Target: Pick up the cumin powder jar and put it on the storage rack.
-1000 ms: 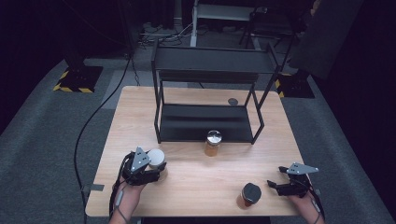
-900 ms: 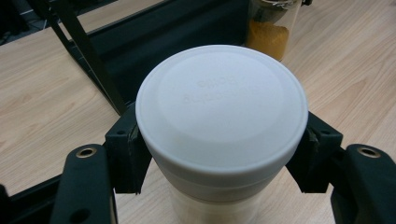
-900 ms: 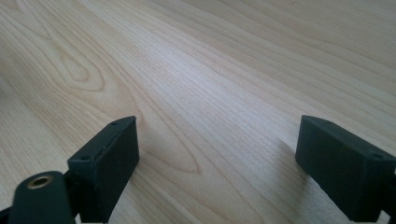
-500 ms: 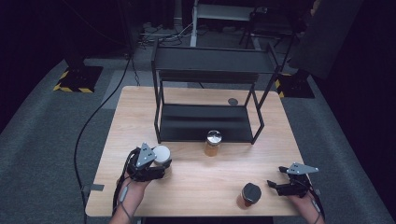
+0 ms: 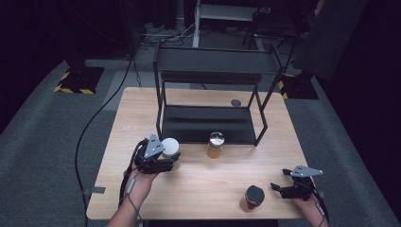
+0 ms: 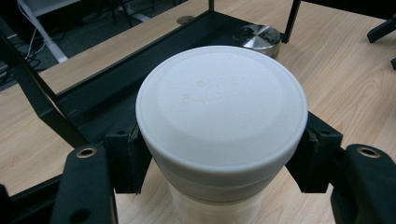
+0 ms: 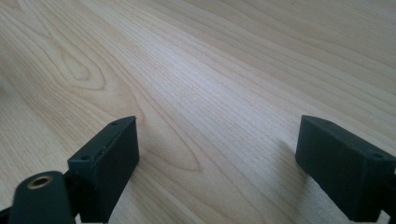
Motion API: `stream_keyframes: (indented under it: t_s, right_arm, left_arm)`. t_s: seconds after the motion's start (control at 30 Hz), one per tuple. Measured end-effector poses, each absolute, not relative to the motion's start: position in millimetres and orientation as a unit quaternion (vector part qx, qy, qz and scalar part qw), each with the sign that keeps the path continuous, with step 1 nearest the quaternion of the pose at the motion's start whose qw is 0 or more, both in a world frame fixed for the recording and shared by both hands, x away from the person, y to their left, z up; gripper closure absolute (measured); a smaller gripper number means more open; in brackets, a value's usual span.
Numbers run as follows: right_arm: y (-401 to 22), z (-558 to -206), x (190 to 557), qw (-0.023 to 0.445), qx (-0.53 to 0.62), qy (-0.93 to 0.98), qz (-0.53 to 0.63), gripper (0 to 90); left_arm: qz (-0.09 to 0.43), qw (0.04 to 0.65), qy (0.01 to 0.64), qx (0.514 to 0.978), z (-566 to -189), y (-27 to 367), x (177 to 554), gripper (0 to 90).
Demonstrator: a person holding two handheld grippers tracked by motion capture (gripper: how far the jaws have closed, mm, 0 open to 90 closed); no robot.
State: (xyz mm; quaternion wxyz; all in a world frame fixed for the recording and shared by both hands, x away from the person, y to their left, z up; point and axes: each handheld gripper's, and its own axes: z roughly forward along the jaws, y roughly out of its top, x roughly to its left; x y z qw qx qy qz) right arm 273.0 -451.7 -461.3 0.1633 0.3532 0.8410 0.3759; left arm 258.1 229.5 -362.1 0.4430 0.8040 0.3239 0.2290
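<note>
Gripping with my left gripper (image 5: 166,158), I have both pads pressed against the sides of a white-lidded jar (image 5: 170,146), pinching it just below its lid, near the front left foot of the black shelf rack (image 5: 210,80) on the wooden table (image 5: 203,189). Just beyond it, a silver-lidded jar (image 5: 216,144) of amber stuff stands at the rack's front edge. My right gripper (image 5: 283,188) rests low near the table's right corner, jaws spread with bare wood between them, a dark-lidded jar (image 5: 253,197) just beside it.
</note>
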Motion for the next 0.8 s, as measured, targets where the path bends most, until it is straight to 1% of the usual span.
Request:
stream_keyframes:
  t_s: [0.13, 0.8]
  right_arm:
    - [-451.8, -461.3, 273.0, 0.163, 0.353, 0.841, 0.376, 13.3]
    - [-451.9, -461.4, 272.7, 0.163, 0.352, 0.841, 0.376, 13.3]
  left_arm:
    - [0.224, 0.45, 0.326, 0.801, -360.3, 229.9, 263.8, 32.9]
    - [0.225, 0.447, 0.326, 0.802, -351.6, 218.5, 289.0, 32.9]
